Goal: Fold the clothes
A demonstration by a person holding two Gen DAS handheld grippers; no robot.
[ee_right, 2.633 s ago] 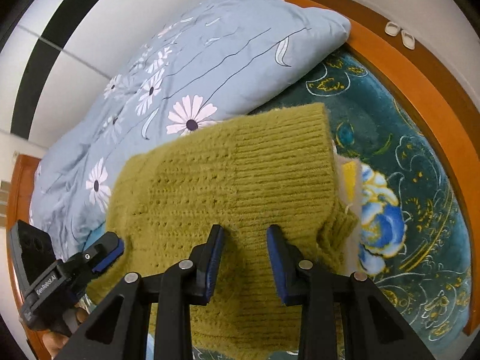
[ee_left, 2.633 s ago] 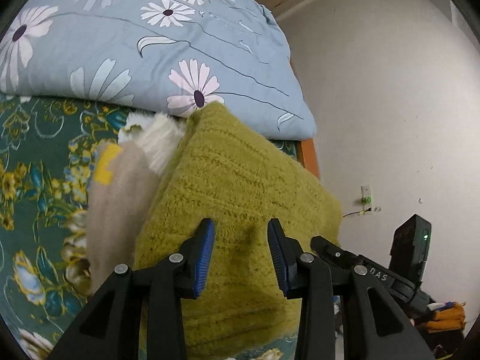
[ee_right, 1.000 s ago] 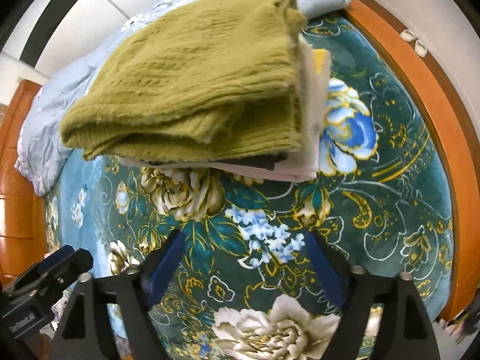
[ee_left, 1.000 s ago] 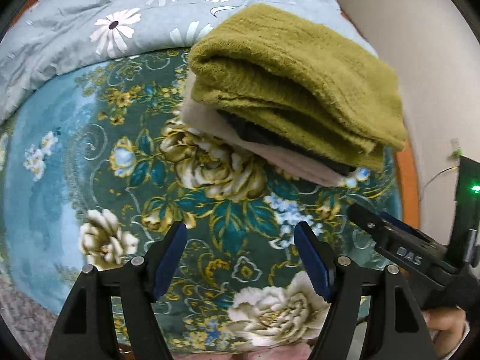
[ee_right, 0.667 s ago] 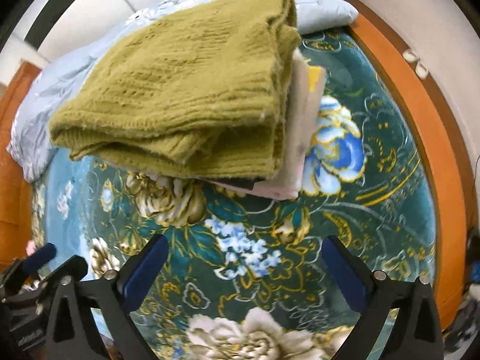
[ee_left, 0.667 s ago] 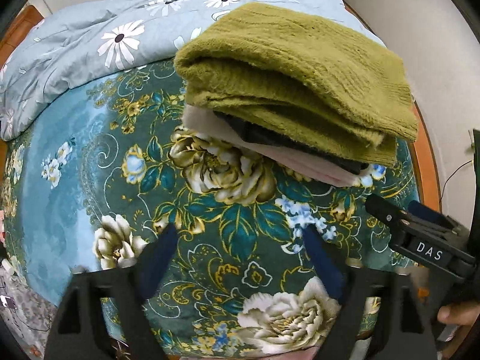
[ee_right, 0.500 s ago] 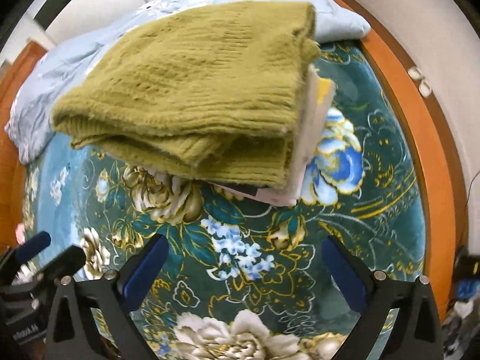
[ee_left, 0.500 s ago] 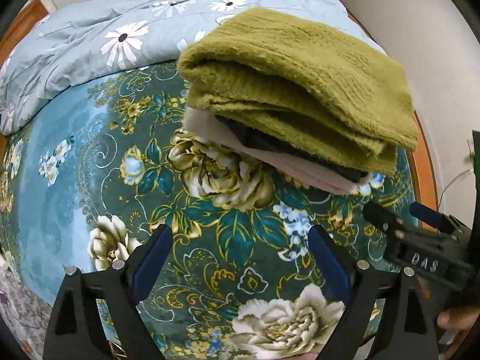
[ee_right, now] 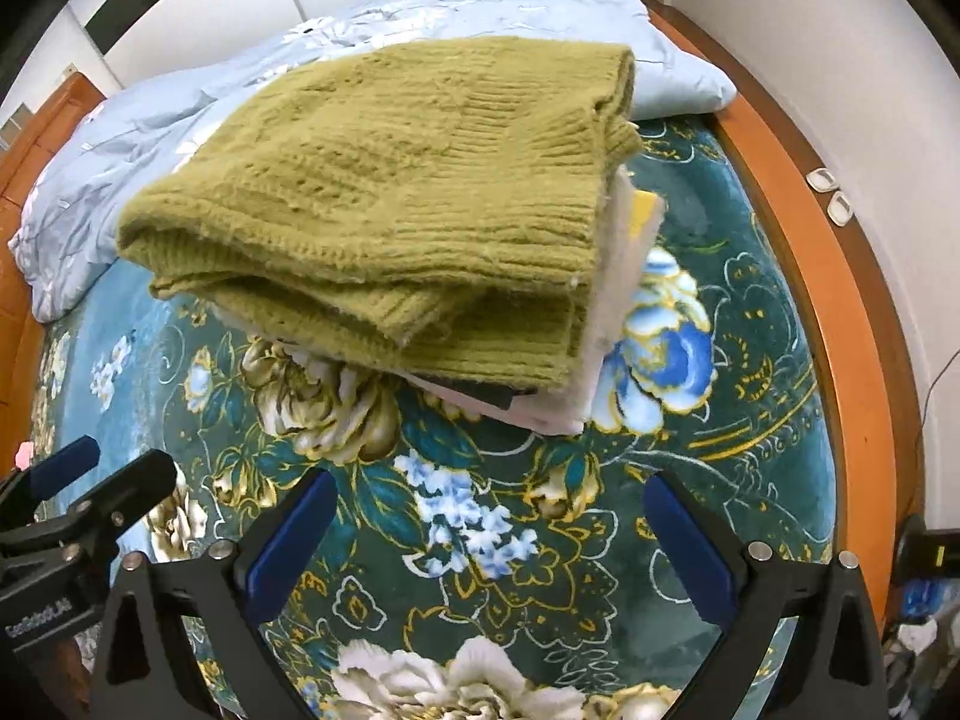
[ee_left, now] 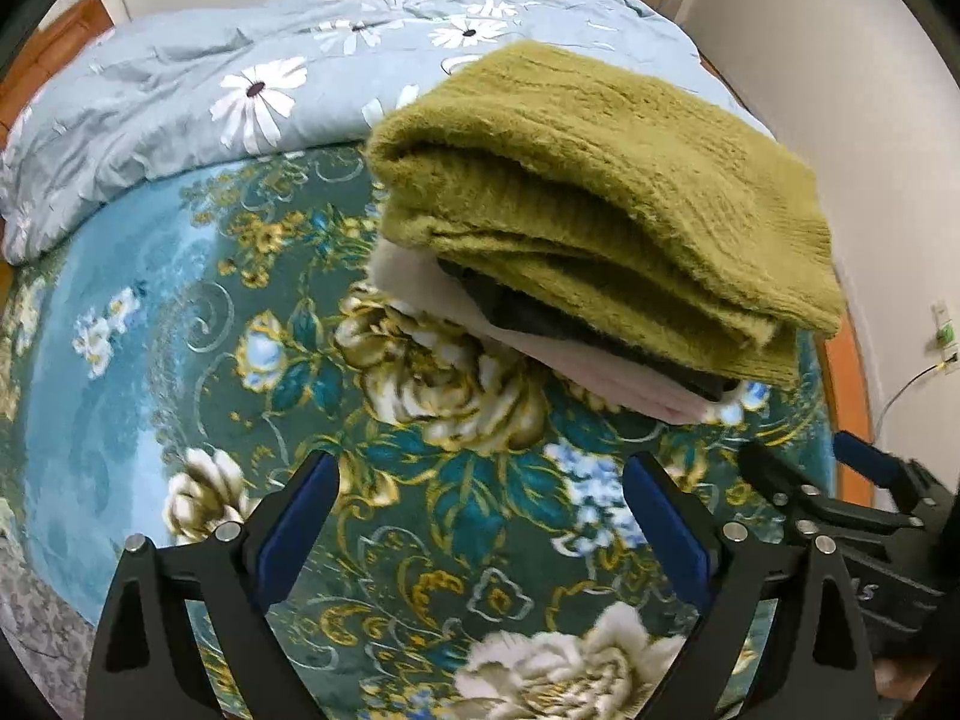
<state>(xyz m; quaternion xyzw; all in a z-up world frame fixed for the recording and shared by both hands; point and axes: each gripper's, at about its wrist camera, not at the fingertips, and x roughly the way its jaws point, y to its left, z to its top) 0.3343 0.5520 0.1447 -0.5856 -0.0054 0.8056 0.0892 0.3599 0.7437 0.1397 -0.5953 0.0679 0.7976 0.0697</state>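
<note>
The green sweater [ee_left: 606, 192] lies folded on top of a small stack of clothes on the bed [ee_left: 180, 312]. Directly under the sweater is a dark garment [ee_left: 528, 315], only its edge showing, and under that a pale pink garment [ee_left: 600, 372] and a fluffy white one [ee_left: 396, 267]. From the right wrist view the sweater [ee_right: 408, 192] covers nearly the whole stack; a white layer [ee_right: 621, 276] sticks out from under its right edge, with a bit of yellow [ee_right: 645, 210] on it. The stack rests on the teal flowered blanket [ee_right: 480, 516], and its far side lies against the light blue daisy-print duvet [ee_left: 198, 90].

The left hand-held gripper [ee_left: 480, 516] hovers over the blanket on the near side of the sweater, its blue-padded jaws spread wide and holding nothing. The right hand-held gripper [ee_right: 486, 534] is likewise near the sweater's front edge, jaws spread wide and empty. Neither touches the stack.

To the right of the sweater runs the orange wooden bed frame [ee_right: 828, 276], with a white wall [ee_left: 870, 90] beyond. A wall socket [ee_left: 945, 333] with a cable sits on that wall, right of the sweater.
</note>
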